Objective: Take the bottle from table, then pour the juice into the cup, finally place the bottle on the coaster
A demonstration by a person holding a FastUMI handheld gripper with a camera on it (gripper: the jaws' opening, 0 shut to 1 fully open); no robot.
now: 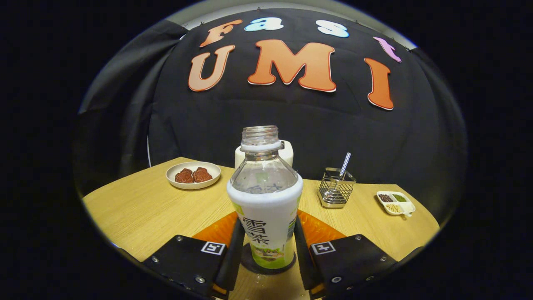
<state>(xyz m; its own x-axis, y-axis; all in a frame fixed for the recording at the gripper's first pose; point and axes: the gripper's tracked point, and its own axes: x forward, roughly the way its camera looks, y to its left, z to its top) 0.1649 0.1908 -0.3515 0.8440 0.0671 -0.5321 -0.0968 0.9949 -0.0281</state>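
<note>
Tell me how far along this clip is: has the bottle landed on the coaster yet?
It looks close to done. The uncapped bottle stands upright on the dark coaster, between the gripper fingers, which flank it closely; actual pressing is unclear. The cup sits behind it, contents hidden. Left: release and withdraw.

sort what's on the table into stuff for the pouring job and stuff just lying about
For the job: bottle, uncapped, between the gripper fingers; cup behind it; dark coaster under the bottle.

Lying about: plate of snacks, wire basket with spoon, small divided tray.
</note>
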